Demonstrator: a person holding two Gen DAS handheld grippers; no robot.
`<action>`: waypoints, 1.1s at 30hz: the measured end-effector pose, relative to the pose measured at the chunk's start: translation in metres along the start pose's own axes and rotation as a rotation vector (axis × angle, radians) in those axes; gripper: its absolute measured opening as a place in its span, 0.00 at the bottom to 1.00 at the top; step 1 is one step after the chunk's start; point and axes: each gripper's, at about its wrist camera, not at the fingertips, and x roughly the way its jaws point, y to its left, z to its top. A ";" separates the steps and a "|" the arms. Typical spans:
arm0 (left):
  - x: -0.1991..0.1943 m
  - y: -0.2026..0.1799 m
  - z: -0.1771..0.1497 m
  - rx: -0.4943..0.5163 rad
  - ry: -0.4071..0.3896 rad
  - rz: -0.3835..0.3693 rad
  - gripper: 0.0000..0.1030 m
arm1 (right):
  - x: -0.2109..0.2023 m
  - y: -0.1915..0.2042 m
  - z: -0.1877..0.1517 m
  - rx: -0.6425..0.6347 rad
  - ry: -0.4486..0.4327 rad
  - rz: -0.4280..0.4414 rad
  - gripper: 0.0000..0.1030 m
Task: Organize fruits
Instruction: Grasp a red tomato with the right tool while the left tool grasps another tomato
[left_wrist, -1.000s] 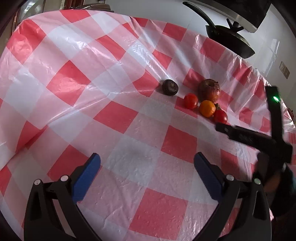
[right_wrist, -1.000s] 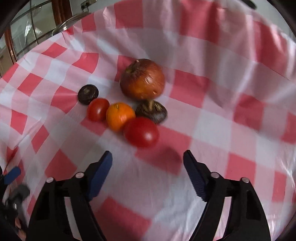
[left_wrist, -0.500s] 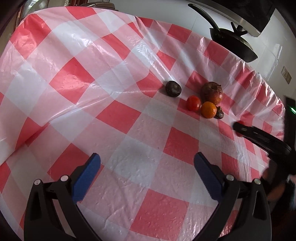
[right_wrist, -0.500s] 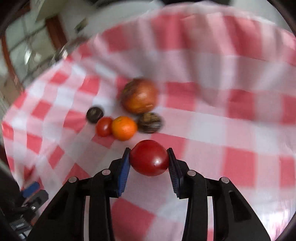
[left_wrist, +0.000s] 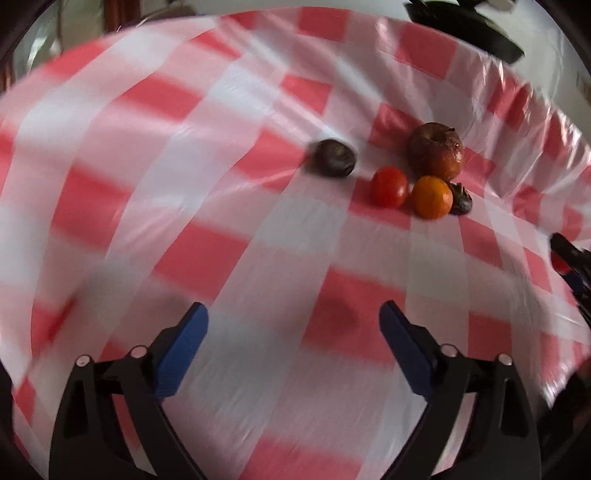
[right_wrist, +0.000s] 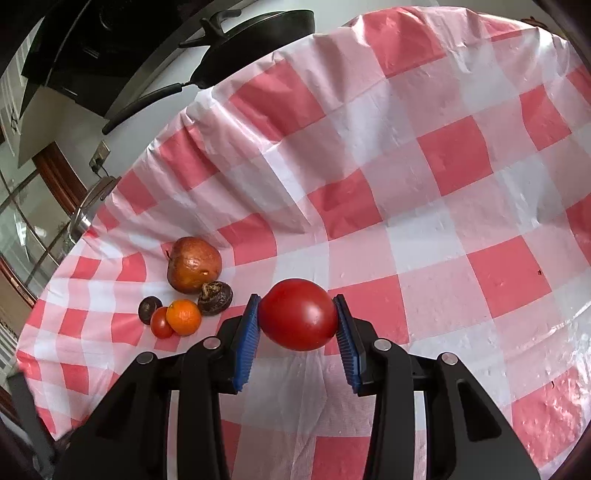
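The right gripper (right_wrist: 297, 328) was clenched on one large, smooth, glossy red tomato (right_wrist: 297, 319), held between its ribbed blue pads (right_wrist: 245, 343) above the tablecloth (right_wrist: 443, 155). The left gripper (left_wrist: 293, 332) hung released, jaws wide and holding nothing. Beyond lay five fruits clustered on the crinkled red-and-white checked plastic cloth: one round small tomato (left_wrist: 389, 187), one dimpled orange (left_wrist: 432, 197), one mottled brownish apple (left_wrist: 436, 150), and two dark fruits, a wrinkled one (right_wrist: 215, 297) and a rounder one (left_wrist: 335, 158) set slightly apart. One black pan (right_wrist: 251, 48) sat past the table edge.

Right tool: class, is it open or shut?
Shut. The right tool clamps the big red tomato between both blue pads, above the tablecloth.
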 end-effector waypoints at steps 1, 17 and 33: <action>0.009 -0.010 0.009 0.017 0.007 0.013 0.83 | 0.001 0.001 0.000 -0.004 0.001 0.002 0.39; 0.063 -0.058 0.079 0.049 -0.003 -0.038 0.48 | -0.001 0.002 0.000 -0.001 -0.007 0.023 0.39; -0.026 -0.007 -0.017 -0.009 -0.108 -0.098 0.36 | -0.002 0.001 0.000 0.007 -0.009 0.029 0.39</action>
